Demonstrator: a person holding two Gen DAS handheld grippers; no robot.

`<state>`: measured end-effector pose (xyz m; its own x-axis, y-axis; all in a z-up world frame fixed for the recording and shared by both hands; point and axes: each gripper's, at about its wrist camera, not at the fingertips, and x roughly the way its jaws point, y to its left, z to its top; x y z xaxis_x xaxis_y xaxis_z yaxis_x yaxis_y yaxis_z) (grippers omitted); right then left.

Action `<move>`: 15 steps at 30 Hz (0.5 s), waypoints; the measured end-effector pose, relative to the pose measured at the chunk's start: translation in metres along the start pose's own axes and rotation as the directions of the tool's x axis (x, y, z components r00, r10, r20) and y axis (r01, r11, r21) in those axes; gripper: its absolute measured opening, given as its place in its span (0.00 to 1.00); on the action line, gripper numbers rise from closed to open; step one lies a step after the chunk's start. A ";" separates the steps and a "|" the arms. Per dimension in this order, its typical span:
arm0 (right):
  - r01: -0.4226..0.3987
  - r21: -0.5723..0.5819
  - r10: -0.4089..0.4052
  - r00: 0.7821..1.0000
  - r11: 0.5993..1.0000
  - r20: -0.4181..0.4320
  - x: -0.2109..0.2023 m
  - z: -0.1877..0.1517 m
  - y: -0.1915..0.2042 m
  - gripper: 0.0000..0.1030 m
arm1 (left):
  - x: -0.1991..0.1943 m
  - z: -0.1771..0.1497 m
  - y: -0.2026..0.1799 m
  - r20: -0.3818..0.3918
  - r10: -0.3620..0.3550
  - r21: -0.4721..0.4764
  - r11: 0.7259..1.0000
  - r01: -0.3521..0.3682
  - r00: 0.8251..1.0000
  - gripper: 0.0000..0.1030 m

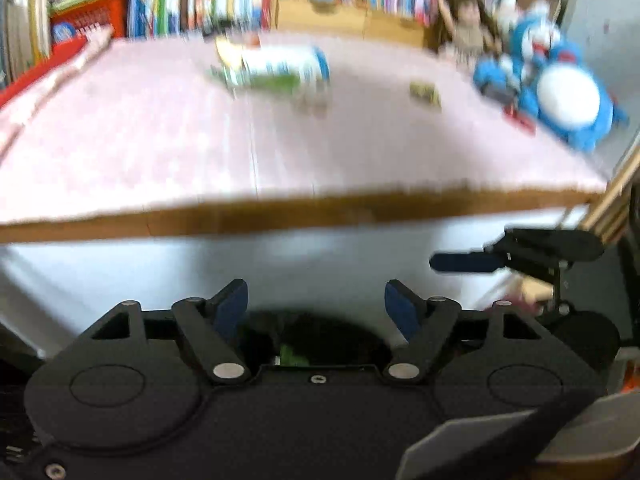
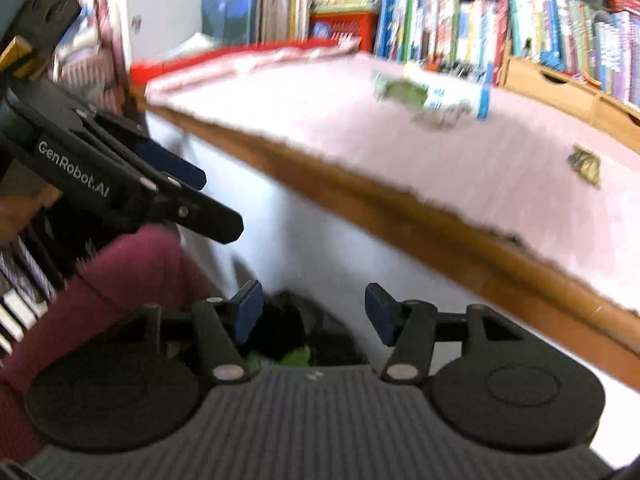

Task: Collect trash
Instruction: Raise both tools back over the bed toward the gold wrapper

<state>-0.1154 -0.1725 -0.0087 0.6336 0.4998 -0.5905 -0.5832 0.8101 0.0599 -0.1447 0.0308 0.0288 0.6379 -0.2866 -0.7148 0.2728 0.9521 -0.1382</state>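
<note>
While blur obscures detail, crumpled wrappers (image 1: 272,68) lie mid-bench (image 1: 160,140), a small scrap (image 1: 425,94) apart. Left claw (image 1: 316,306) and right claw (image 2: 312,314): wide open, empty. Risk: light wrappers probably skid when pinched.

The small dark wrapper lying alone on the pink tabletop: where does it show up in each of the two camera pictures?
Left wrist view: the small dark wrapper lies upper right of centre, just left of the blue plush toy.
Right wrist view: it lies at the far right, on the pink tabletop.
Shared landmark: the white and blue carton lying on its side, to the wrapper's left in both.
</note>
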 end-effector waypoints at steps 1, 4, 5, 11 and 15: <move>0.008 0.018 -0.009 1.000 1.000 0.027 -0.004 0.005 -0.004 0.70 | -0.004 0.006 0.001 0.037 0.003 -0.017 1.000 -0.002 0.999 0.75; 0.045 0.065 -0.052 0.992 0.997 0.111 -0.015 0.019 -0.018 0.73 | -0.009 0.027 0.005 0.112 0.012 -0.051 0.999 -0.006 0.994 0.78; 0.068 0.076 -0.078 0.988 0.995 0.132 -0.017 0.025 -0.023 0.73 | -0.009 0.033 0.006 0.131 0.021 -0.057 0.998 -0.014 0.991 0.79; 0.220 0.131 -0.243 0.950 0.967 0.195 -0.019 0.053 -0.058 0.80 | 0.006 0.077 0.016 0.255 0.096 -0.112 0.991 -0.069 0.962 0.82; 0.308 0.183 -0.343 0.918 0.933 0.199 -0.013 0.065 -0.088 0.82 | 0.032 0.108 0.024 0.302 0.123 -0.138 0.987 -0.084 0.945 0.84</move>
<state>-0.0389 -0.2307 0.0460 0.8828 0.2423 -0.4023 -0.2556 0.9666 0.0214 -0.0395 0.0324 0.0767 0.8540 -0.1865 -0.4857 0.1165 0.9784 -0.1708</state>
